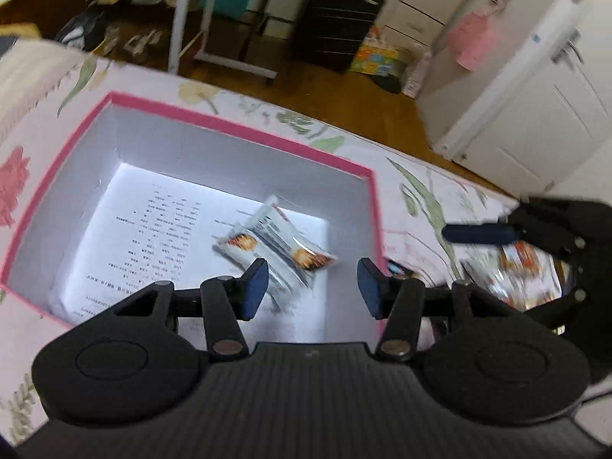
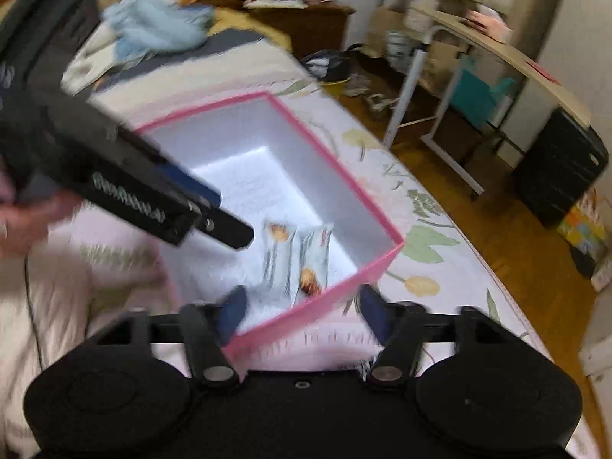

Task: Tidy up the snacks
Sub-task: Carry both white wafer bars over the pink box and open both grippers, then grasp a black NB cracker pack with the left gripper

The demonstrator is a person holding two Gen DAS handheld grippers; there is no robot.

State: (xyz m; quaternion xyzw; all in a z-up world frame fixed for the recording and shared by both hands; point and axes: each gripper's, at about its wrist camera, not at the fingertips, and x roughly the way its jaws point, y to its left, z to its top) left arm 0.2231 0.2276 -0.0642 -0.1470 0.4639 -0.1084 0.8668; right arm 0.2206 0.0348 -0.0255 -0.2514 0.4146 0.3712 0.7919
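Note:
A pink-rimmed box (image 1: 244, 130) with white inner walls sits on a floral bedspread. Two white snack packets (image 1: 275, 244) with orange pictures lie on its printed floor. My left gripper (image 1: 311, 281) is open and empty, hovering over the box's near right part. In the left wrist view my right gripper (image 1: 497, 235) is at the far right above a pile of snack packets (image 1: 512, 271) on the bed. In the right wrist view my right gripper (image 2: 302, 311) is open and empty over the box's near corner (image 2: 317, 306), with the left gripper (image 2: 214, 214) reaching over the box.
The bed edge runs diagonally, with wooden floor beyond. A black suitcase (image 1: 336, 15), a white wardrobe (image 1: 535, 88) and a white-legged table (image 2: 478, 49) stand on the floor. A blue plush toy (image 2: 160, 23) lies at the bed's far end.

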